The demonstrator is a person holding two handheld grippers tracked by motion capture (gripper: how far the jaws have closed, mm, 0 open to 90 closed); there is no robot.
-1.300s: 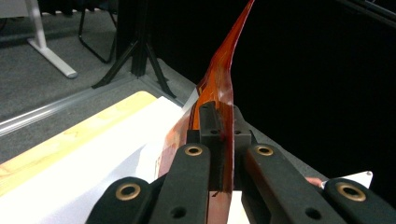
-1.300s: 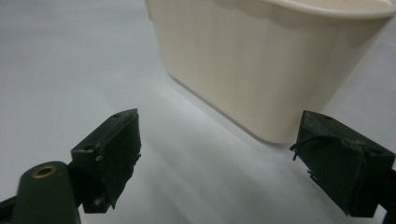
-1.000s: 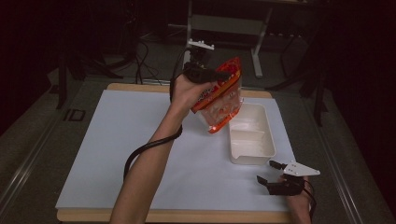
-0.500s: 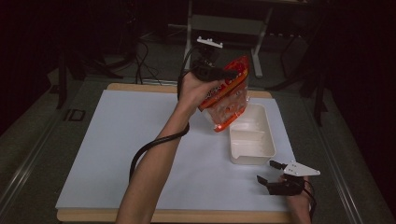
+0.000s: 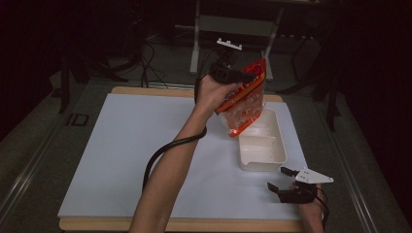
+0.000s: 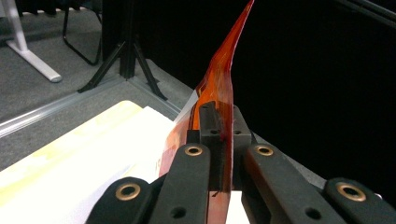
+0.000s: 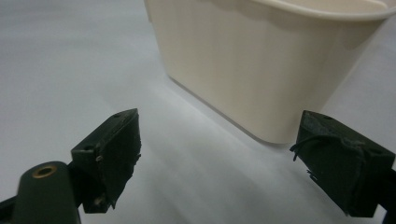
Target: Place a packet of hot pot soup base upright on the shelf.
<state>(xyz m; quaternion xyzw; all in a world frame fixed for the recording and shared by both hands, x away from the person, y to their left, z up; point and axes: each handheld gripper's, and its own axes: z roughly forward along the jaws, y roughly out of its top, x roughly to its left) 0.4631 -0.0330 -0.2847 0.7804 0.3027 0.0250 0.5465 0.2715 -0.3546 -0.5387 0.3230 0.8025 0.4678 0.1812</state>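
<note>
An orange snack bag hangs tilted in the air over the far end of a white two-part tray. My left gripper is shut on the bag's upper edge, the hand raised high at the back of the table. In the left gripper view the bag runs edge-on between the two black jaws of the left gripper, which pinch it. Near the table's front right my right gripper rests low and open, just short of the tray's near end. The right gripper has nothing between its jaws and faces the tray's cream wall.
A white mat covers the wooden table. A cable trails from the left gripper along the forearm. Beyond the table's far edge stand a desk frame and dark stands on grey floor.
The left hand has carried the bag to the right and a little farther back, over the tray's far end. The right gripper has stayed where it was.
</note>
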